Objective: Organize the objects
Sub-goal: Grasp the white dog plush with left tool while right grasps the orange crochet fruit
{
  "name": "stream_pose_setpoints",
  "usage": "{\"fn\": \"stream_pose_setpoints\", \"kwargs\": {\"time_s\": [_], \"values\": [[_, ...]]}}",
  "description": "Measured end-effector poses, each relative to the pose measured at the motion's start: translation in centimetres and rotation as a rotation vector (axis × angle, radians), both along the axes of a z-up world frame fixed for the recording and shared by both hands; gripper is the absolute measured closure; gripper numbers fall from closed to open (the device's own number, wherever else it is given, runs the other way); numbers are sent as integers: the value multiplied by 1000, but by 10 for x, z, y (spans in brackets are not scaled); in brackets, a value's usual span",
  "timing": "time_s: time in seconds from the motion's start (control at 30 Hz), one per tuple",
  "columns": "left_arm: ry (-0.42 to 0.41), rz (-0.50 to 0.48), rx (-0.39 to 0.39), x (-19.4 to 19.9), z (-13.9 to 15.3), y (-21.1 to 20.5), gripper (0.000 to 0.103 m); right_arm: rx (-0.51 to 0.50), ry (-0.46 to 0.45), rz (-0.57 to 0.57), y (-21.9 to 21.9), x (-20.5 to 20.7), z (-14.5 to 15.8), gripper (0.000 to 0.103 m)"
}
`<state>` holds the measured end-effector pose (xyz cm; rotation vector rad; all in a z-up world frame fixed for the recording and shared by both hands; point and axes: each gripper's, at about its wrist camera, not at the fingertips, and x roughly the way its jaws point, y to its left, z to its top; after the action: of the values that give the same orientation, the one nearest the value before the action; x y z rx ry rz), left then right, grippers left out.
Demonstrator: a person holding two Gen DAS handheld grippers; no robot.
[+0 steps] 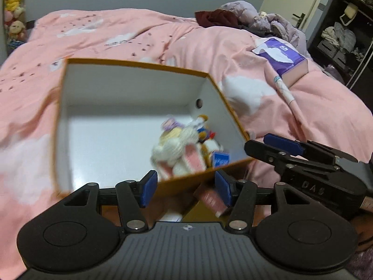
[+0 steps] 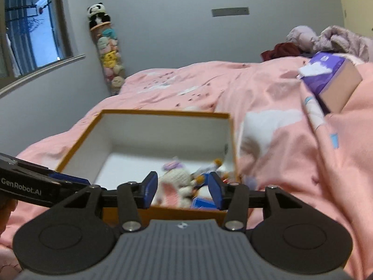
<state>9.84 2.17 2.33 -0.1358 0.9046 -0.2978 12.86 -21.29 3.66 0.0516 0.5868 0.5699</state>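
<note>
While both tools (image 1: 185,187) (image 2: 183,190) gape empty, the orange box (image 1: 137,65) runs lengthwise across the bed (image 1: 105,35).

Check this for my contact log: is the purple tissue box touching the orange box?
Apart. The left wrist view shows the purple tissue box lying far up the pink bedspread, with open bedding between it and the orange box.

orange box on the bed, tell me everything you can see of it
The orange box is an open, lidless cardboard-looking carton with white inner walls and floor and a small round hole in one side wall. It sits on the pink bedspread. Blurred soft toys and a small blue packet lie clustered in one corner; the rest of the floor is bare.
</note>
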Motion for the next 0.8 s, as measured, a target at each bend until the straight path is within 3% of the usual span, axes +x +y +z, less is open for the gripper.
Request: {"fn": "stream_pose_setpoints", "kwargs": {"time_s": [0.13, 0.33, 0.47, 0.63, 0.7, 0.8], "values": [[43, 32, 44, -27, -7, 12, 39, 29, 73, 55, 3, -15, -5, 52], [128, 55, 145, -52, -34, 19, 39, -65, 190, 157, 27, -41, -31, 52], [103, -34, 352, -67, -47, 0, 39, -160, 286, 172, 38, -42, -53, 52], [80, -180, 552, -80, -63, -32, 39, -200, 357, 182, 44, -37, -65, 52], [56, -233, 670, -87, -74, -46, 39, -224, 382, 183, 44, -37, -71, 52], [44, -284, 764, -93, -90, -57, 39, -238, 420, 184, 44, -35, -80, 52]]}}
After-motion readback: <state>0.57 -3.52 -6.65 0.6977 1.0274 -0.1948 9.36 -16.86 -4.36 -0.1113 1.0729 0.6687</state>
